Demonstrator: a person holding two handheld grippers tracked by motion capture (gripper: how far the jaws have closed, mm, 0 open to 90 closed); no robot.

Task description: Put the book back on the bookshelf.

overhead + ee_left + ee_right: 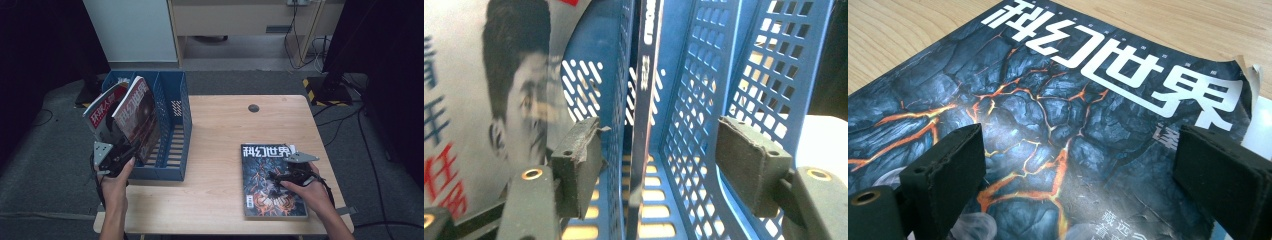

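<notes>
A blue perforated file rack (172, 125) stands at the table's (220, 190) left edge, its front wall near the front-left corner; two magazines lean in its leftmost compartments, a red-titled one (102, 107) outermost and a dark-covered one (137, 117) just beside it. The left gripper (125, 152) sits at the rack's front, jaws spread; in the left gripper view the dark magazine's spine (644, 115) stands upright between the pads (579, 155), touching neither. A third magazine (270, 180), with a cracked-lava cover, lies flat near the table's front-right corner, its top right corner curled. The right gripper (280, 176) hangs over that cover, jaws wide apart, nothing between them.
</notes>
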